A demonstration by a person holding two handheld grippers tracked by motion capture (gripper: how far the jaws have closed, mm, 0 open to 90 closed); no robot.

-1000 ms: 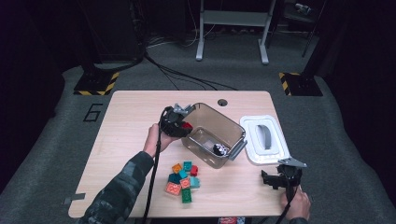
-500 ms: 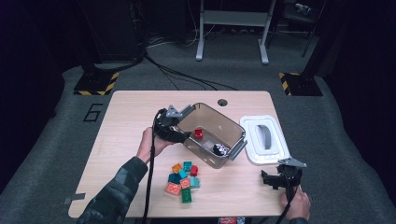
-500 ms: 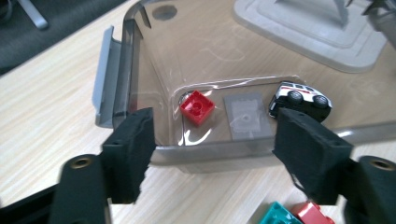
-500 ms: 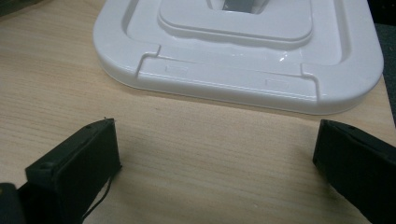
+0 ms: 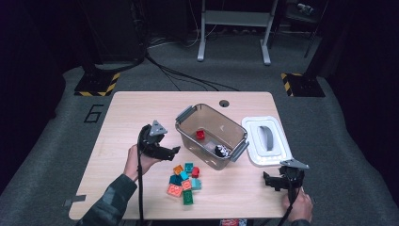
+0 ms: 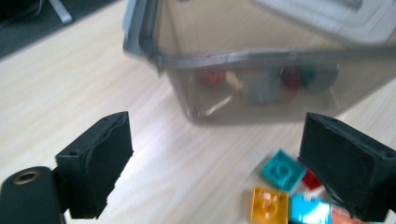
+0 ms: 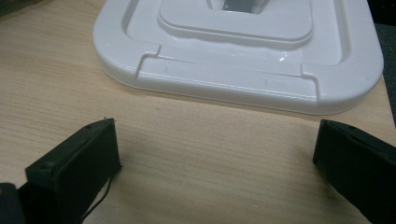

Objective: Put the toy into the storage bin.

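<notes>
A clear plastic bin (image 5: pixel 211 136) stands mid-table with a red brick (image 5: pixel 201 134) and a dark piece inside. A pile of coloured bricks (image 5: pixel 184 182) lies in front of it. My left gripper (image 5: pixel 170 151) hovers left of the bin, above the table; its jaws have just been opening and stand open with nothing between them. In the left gripper view the bin (image 6: pixel 261 60) is ahead, with a teal brick (image 6: pixel 281 170) and an orange brick (image 6: pixel 269 204) below. My right gripper (image 5: pixel 273 181) rests open near the front right edge, facing the white lid (image 7: pixel 243 51).
The white lid (image 5: pixel 266 140) lies right of the bin. A round hole (image 5: pixel 224 103) sits near the table's far edge. Dark floor, cables and a metal stand surround the table.
My left gripper pulled back from over the bin's left rim toward the front left and opened. A red brick now lies inside the bin. The right gripper stayed still.
</notes>
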